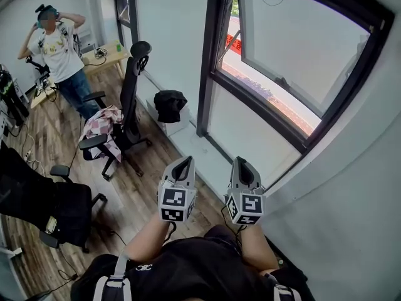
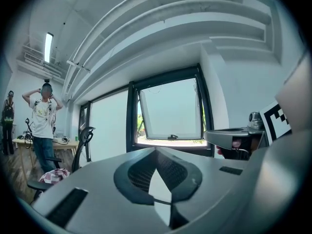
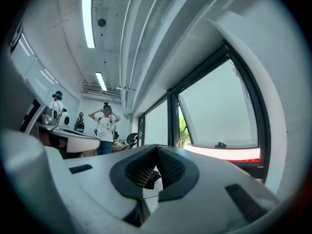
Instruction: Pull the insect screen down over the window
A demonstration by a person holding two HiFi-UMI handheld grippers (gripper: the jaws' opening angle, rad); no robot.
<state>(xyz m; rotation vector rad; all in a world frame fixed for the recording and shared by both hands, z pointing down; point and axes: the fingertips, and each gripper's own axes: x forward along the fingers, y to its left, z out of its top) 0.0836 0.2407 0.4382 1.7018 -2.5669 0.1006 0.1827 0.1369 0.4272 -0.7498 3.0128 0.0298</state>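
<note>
The window (image 1: 294, 61) fills the upper right of the head view, its dark-framed sash (image 1: 301, 42) swung outward from the top. The insect screen cannot be picked out in any view.

Below the window, at lower centre, both claws point level towards the wall, well apart from the frame. The left claw (image 1: 183, 162) is closed on nothing, its pads (image 2: 146, 172) together. The right claw (image 1: 241, 163) is likewise closed and empty.

At left centre stands a black chair (image 1: 128, 99), with a black bag (image 1: 170, 104) just beside it by the wall. A person (image 1: 59, 49) stands at the upper left beside a counter (image 1: 109, 50).
</note>
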